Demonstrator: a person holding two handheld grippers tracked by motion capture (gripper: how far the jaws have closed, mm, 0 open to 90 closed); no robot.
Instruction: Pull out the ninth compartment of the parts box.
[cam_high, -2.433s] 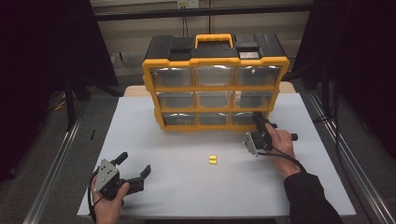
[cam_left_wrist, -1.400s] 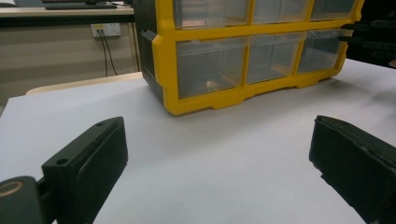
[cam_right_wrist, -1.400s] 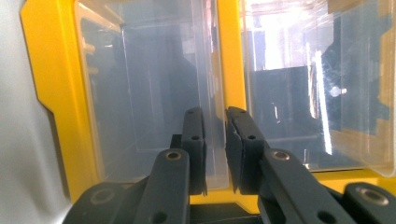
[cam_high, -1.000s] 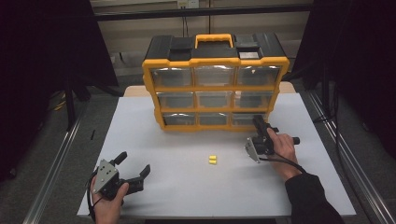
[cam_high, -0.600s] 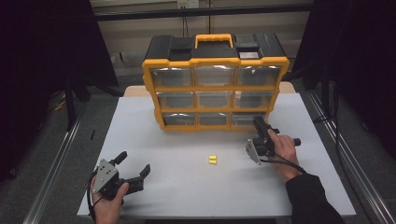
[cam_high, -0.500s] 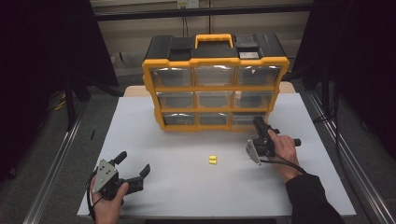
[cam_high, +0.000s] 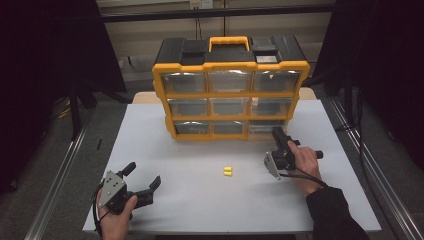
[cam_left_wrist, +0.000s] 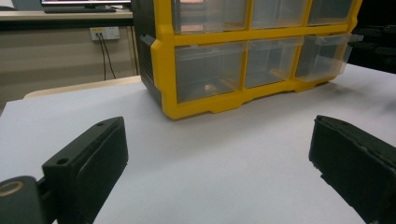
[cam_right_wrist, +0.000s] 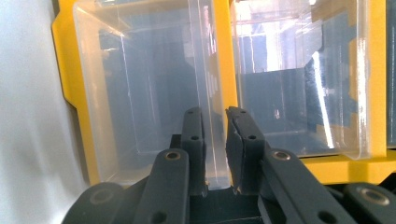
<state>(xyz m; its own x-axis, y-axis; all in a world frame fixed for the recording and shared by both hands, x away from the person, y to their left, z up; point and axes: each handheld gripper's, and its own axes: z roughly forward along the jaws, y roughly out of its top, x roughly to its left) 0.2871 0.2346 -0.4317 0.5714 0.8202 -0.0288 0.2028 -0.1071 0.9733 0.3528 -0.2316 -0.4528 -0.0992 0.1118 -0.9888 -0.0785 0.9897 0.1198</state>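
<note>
You have the drawer cabinet (cam_high: 230, 90) standing at the back of the desk (cam_high: 190, 200), its drawers facing you in three rows of three. Before it, near the middle of the desk, lie two small blocks (cam_high: 227, 171), touching side by side. Your right hand-held gripper (cam_high: 276, 136) sits right of the blocks, at the bottom right drawer (cam_high: 264, 127), its jaws on either side of that drawer's front wall. Your left hand-held gripper (cam_high: 142, 181) rests at the near left corner, well apart from the cabinet.
</note>
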